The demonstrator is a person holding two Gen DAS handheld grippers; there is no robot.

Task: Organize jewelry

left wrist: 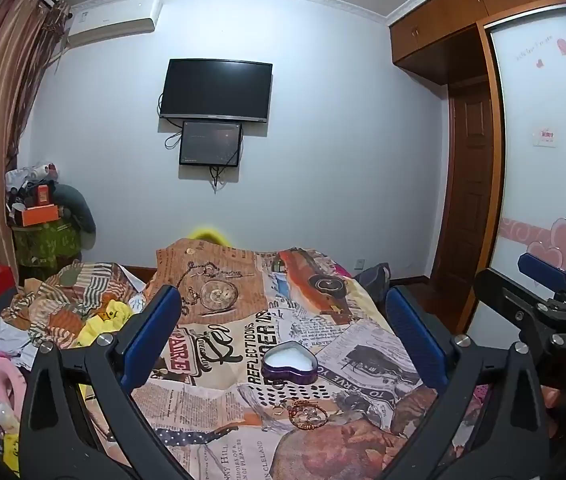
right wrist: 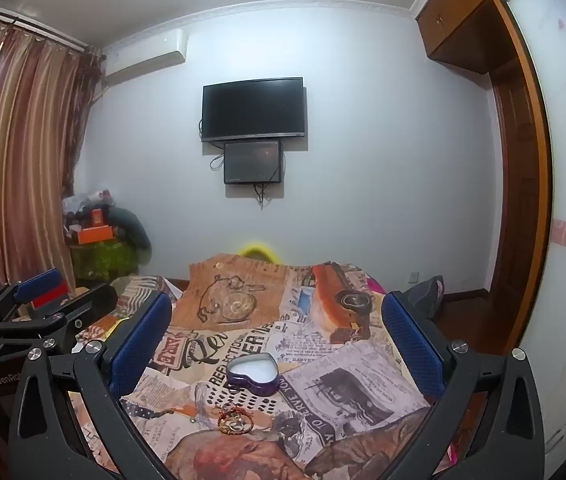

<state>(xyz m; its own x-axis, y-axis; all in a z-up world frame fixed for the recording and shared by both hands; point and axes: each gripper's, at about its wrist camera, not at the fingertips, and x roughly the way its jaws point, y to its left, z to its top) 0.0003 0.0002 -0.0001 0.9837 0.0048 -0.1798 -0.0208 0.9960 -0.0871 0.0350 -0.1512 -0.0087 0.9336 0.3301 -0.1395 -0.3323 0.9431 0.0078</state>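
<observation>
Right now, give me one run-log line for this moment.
left tool: open, empty | right tool: open, empty | heart tin: lid off, on bedspread | bracelet: loose, in front of tin

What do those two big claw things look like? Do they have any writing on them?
Both grippers, left and right, have black plastic arms with silver screws and long blue textured pads. From the left one's camera, the right one's body shows white letters "DAS"; from the right one's camera, the left's reads "GenRo".

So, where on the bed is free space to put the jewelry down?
Bare cover lies right of the heart-shaped tin, and beyond it up to the printed pocket watch. Crowded: the bracelet just before the tin, and the clothes pile at left.
</observation>
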